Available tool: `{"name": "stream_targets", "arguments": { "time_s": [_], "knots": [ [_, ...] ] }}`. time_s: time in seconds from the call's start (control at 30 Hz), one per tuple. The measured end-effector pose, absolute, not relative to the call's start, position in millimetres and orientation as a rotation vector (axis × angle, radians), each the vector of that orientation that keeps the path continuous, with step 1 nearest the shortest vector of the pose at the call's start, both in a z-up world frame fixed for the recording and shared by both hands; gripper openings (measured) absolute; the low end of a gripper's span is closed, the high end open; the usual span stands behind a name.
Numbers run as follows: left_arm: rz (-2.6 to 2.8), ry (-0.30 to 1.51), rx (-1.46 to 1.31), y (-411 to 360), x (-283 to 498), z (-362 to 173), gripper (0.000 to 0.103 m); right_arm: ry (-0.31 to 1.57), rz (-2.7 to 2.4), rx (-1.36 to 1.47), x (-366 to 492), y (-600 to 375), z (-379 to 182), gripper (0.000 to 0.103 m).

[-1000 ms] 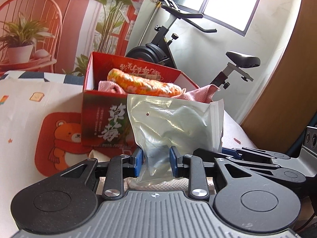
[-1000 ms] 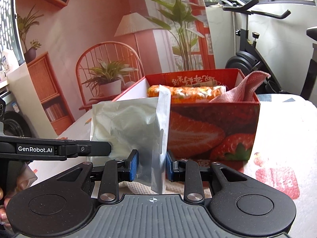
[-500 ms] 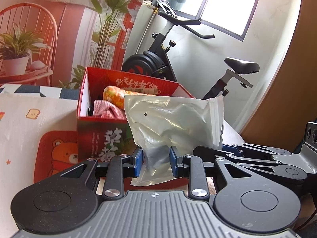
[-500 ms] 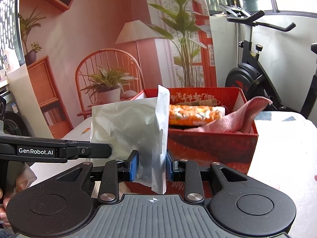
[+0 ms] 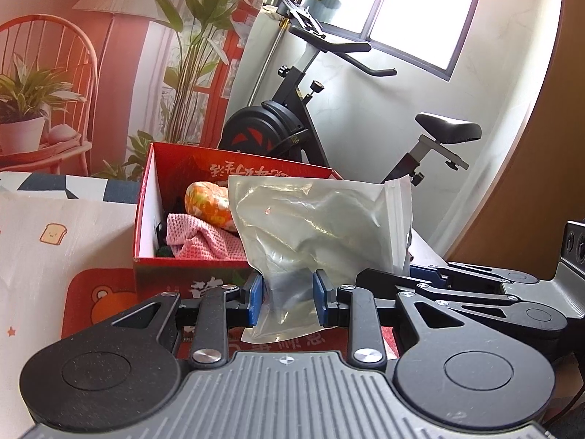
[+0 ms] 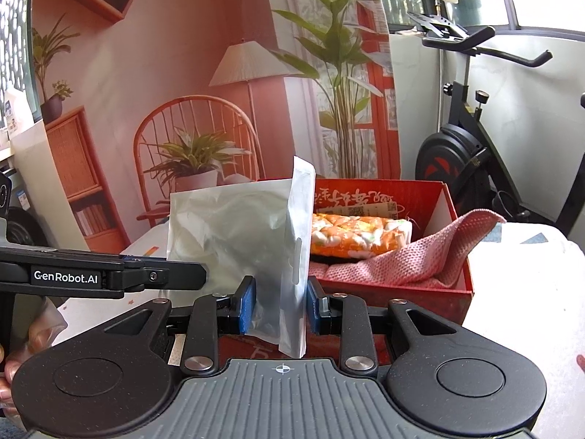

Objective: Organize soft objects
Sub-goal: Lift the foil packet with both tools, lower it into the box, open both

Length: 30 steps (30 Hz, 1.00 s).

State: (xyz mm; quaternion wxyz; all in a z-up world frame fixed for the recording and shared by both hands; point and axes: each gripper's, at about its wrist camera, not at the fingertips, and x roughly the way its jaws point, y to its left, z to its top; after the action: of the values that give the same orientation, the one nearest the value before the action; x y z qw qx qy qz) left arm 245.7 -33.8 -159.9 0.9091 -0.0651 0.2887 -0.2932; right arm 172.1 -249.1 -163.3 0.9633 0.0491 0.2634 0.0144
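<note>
A clear plastic pouch [image 5: 321,226] with something pale inside is held upright by both grippers. My left gripper [image 5: 287,301] is shut on its lower edge, and my right gripper [image 6: 279,305] is shut on the other side of the same pouch [image 6: 237,234]. The pouch hangs just in front of and above the near rim of a red strawberry box [image 5: 172,267]. In that box [image 6: 453,296] lie an orange flowered soft roll [image 6: 358,234] and a pink knitted cloth [image 6: 420,256]. The roll [image 5: 208,201] and the cloth [image 5: 204,241] also show in the left wrist view.
The box stands on a white tablecloth [image 5: 44,241] printed with a bear and toast. An exercise bike [image 5: 292,124] stands behind the table by a window. A wall backdrop with chair, lamp and plants fills the left. A hand [image 6: 14,373] shows at the lower left.
Both grippers have risen with the pouch and come nearer the box. The view now looks down into the box, and the cloth and roll show more fully.
</note>
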Motion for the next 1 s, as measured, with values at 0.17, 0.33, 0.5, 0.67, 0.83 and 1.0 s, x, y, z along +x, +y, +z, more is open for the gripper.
{"name": "stream_targets", "arguments": {
  "time_s": [0.17, 0.33, 0.5, 0.67, 0.83, 1.0],
  "knots": [
    [-0.606, 0.594, -0.126, -38, 255, -157, 0.030, 0.534, 0.033, 0.087, 183, -253, -159, 0.026],
    [-0.608, 0.588, -0.112, -45, 275, -150, 0.030, 0.530, 0.039, 0.082, 201, -263, -152, 0.026],
    [-0.600, 0.584, -0.108, -50, 300, -144, 0.030, 0.528, 0.046, 0.048, 231, -273, -143, 0.026],
    [-0.574, 0.597, -0.124, -58, 329, -140, 0.030, 0.532, 0.046, 0.041, 266, -284, -140, 0.026],
    [-0.544, 0.644, -0.119, -66, 355, -149, 0.031, 0.574, 0.043, 0.073, 302, -297, -152, 0.026],
    [-0.541, 0.724, -0.104, -74, 370, -164, 0.031, 0.645, 0.024, 0.140, 321, -311, -174, 0.026]
  ]
}}
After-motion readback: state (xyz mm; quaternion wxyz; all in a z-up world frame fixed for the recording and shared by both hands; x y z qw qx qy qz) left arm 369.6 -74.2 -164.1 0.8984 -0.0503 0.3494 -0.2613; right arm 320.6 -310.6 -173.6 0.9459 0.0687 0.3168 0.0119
